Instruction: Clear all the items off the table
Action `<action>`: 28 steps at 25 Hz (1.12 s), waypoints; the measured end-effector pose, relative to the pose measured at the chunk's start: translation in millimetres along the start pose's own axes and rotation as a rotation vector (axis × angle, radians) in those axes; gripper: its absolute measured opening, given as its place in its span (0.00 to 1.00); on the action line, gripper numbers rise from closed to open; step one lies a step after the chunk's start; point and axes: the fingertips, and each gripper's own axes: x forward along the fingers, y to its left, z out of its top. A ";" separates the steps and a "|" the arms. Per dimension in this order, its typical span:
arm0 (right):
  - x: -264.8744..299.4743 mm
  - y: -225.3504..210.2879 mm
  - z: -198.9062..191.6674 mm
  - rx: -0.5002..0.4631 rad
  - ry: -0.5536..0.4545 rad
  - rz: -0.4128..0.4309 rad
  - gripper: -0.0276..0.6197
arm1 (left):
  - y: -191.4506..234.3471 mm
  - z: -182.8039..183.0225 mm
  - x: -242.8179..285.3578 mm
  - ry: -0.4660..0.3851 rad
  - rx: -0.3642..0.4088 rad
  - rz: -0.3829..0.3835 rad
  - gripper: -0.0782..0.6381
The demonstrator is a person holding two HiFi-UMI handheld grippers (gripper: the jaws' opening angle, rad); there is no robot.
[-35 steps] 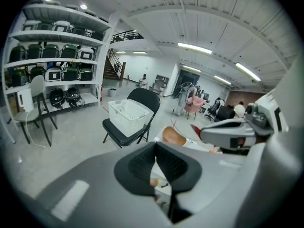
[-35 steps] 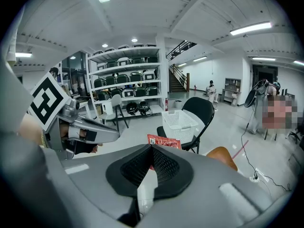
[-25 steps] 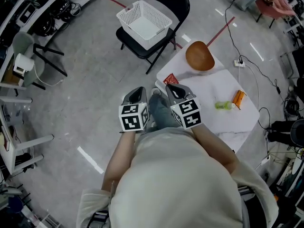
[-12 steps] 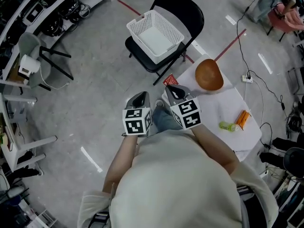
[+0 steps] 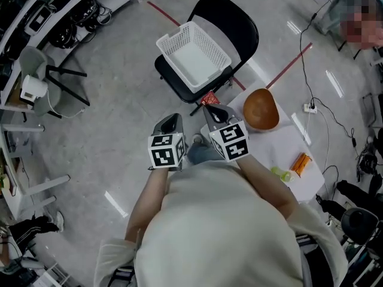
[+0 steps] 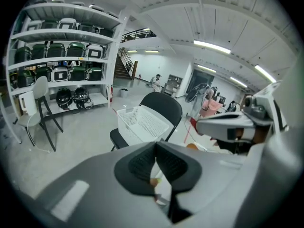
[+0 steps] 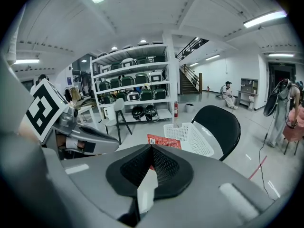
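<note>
My right gripper (image 5: 210,107) is shut on a flat red packet (image 5: 209,98), which sticks up past its jaws (image 7: 164,140) in the right gripper view. It hangs off the table's corner, short of the white basket (image 5: 192,54) on a black folding chair (image 5: 234,18). My left gripper (image 5: 173,119) is beside it over the floor, shut and empty. On the white-covered table (image 5: 281,142) lie a brown bowl (image 5: 260,109), an orange tube (image 5: 300,162) and a small green item (image 5: 280,173).
Grey chairs (image 5: 36,70) and shelving with gear (image 5: 66,5) stand at the left. Cables and a power strip (image 5: 309,107) lie on the floor right of the table. Red tape lines (image 5: 287,67) cross the floor. The basket (image 7: 190,137) is empty.
Both grippers have moved together away from the table toward the chair with the basket. The red packet has travelled with the right gripper.
</note>
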 end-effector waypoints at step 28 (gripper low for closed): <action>80.2 -80.5 55.8 0.044 -0.012 -0.039 0.05 | 27.9 91.9 100.1 -0.004 0.054 -0.023 0.12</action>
